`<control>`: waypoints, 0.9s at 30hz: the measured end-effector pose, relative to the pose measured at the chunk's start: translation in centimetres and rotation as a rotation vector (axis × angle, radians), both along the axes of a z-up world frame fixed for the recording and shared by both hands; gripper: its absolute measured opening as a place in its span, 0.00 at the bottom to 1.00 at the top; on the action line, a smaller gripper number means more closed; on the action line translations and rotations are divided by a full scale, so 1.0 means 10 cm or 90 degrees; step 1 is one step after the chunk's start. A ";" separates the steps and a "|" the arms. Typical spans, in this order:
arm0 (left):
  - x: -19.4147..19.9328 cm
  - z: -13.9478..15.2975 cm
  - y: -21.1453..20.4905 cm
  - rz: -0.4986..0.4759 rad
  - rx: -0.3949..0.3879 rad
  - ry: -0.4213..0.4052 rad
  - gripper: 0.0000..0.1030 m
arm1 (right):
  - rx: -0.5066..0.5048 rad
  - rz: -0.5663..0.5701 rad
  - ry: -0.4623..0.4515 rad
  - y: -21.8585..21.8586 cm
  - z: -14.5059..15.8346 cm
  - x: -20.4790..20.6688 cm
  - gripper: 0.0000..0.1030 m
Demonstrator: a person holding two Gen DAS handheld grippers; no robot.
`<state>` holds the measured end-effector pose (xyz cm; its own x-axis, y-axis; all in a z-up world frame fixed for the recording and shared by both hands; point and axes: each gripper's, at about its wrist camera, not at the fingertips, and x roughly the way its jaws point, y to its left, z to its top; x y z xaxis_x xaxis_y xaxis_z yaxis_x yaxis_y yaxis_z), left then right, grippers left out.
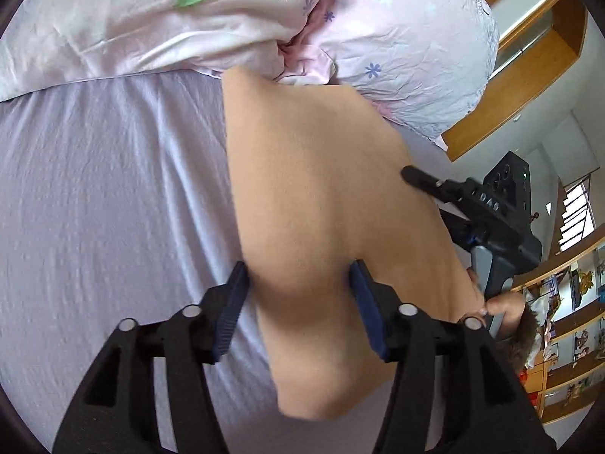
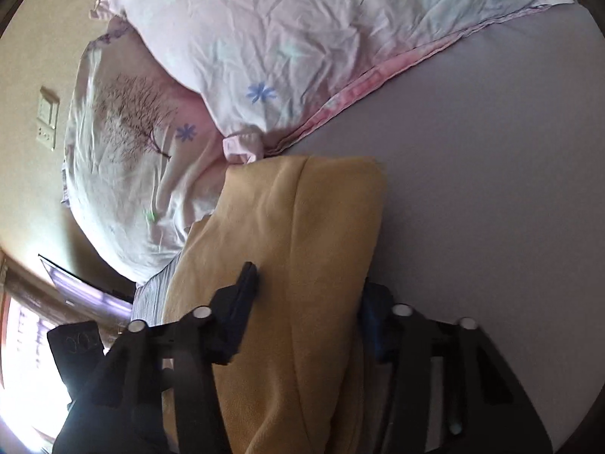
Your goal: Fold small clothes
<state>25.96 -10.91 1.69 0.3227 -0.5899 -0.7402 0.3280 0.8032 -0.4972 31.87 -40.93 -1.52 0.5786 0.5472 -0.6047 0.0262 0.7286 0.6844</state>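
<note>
Left wrist view: the left gripper (image 1: 298, 287) stands with its jaws wide apart at lower centre, its ribbed dark-blue pads (image 1: 230, 308) set in black angular plastic arms with round silver pivot pins. Between and beyond the pads lies the tan garment (image 1: 321, 196), a soft, matte, fleece-like cloth with a fine nap, spread in a broad slanting shape from the upper middle of the frame down to the bottom. A rounded bulge of it rises between the pads; whether the pads press it or merely stand beside it is hard to tell from this angle. At the right of the frame the right gripper (image 1: 414, 174) reaches in, a black finger tip resting at the garment's right edge, its boxy black body behind it. Under the cloth is the bed sheet (image 1: 113, 208), pale lilac, smooth with shallow lengthwise creases. Across the top lies a pink pillow (image 1: 397, 38), crinkled cotton printed with blue flowers and a brown tree. Wooden shelves (image 1: 567, 321) curve down the right rim.

In the right wrist view the right gripper (image 2: 308, 295) also has its jaws spread wide at lower centre, straddling the garment (image 2: 302, 246), which here looks yellower and shows a long lengthwise fold ridge and a rounded folded corner near mid-frame. The sheet (image 2: 491, 189) fills the right side, flat and grey-lilac. The pillow (image 2: 283, 38) fills the upper part, puffy and wrinkled. A beige wall switch plate (image 2: 47, 117) sits at the left edge.
</note>
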 end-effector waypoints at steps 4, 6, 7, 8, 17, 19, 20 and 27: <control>0.02 -0.04 -0.07 0.001 -0.013 -0.012 0.39 | 0.023 0.010 -0.053 0.07 0.09 -0.03 0.27; -0.05 0.03 0.04 -0.002 -0.040 -0.032 0.28 | 0.046 0.027 -0.096 0.13 0.19 -0.08 0.25; -0.11 0.09 0.10 0.003 -0.044 -0.044 0.28 | 0.057 0.047 -0.118 0.20 0.24 -0.11 0.23; -0.19 0.14 0.20 0.013 -0.036 -0.067 0.28 | 0.059 0.065 -0.130 0.27 0.27 -0.13 0.21; -0.95 0.40 1.03 0.116 0.094 -0.199 0.34 | -0.017 0.069 -0.123 0.67 0.56 -0.47 0.52; -1.13 0.48 1.07 0.083 0.045 -0.204 0.52 | 0.072 0.130 -0.164 0.72 0.72 -0.81 0.86; -1.18 0.49 1.03 0.070 0.033 -0.204 0.65 | 0.098 0.168 -0.170 0.78 0.77 -0.95 0.89; -1.25 0.37 0.46 -0.009 0.007 -0.168 0.90 | 0.093 0.200 -0.011 1.12 0.39 -1.11 0.89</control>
